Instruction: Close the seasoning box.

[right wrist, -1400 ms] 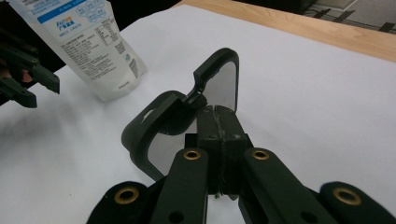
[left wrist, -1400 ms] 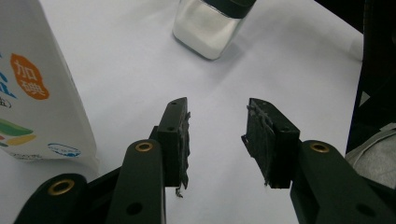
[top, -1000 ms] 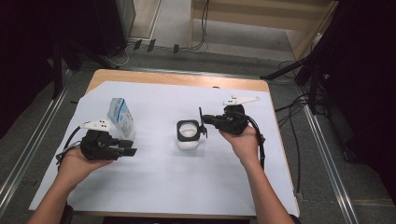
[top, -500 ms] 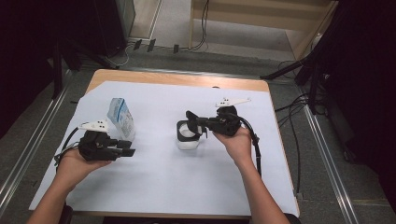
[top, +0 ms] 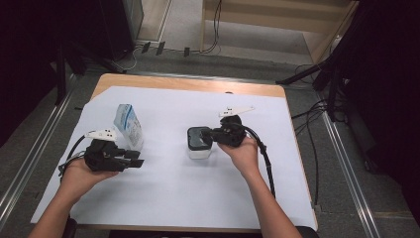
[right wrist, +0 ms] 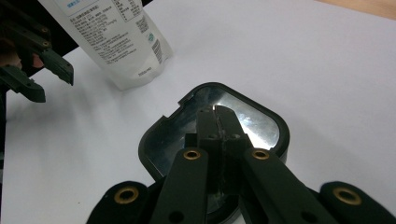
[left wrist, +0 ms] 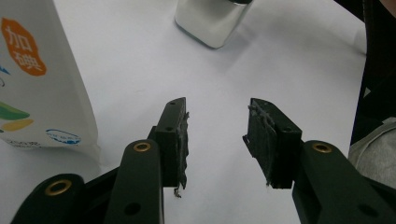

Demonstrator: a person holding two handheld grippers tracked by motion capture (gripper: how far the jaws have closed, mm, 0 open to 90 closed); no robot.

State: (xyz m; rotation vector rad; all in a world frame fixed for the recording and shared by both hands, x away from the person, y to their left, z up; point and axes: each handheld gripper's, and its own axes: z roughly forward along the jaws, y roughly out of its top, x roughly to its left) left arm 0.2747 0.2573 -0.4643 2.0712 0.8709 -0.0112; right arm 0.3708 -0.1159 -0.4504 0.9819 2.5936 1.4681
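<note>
A square container (top: 198, 147) with a dark rim (right wrist: 154, 140) and a shiny inside stands mid-table on the white sheet. My right gripper (right wrist: 218, 112) is shut, nothing showing between its pads. Its tips dip over the container's open top, reaching in from the right (top: 203, 135). A white pouch (top: 128, 124) with blue print stands upright at the left. Just in front of it, my left gripper (top: 136, 158) is open and empty, pointing right toward the container (left wrist: 212, 21). In the left gripper view the jaws (left wrist: 217, 126) stand apart over bare sheet, with the pouch (left wrist: 37, 79) to their left.
The white sheet (top: 163, 198) covers most of the wooden table (top: 198, 85). Cables trail from both grippers, one over the table's right part (top: 265, 153). Dark stands and floor cables surround the table. The other hand's gripper (right wrist: 46, 74) shows beside the pouch (right wrist: 116, 42).
My right gripper has moved left and down, from beside the container to over its open top. The left gripper and the pouch have stayed where they were.
</note>
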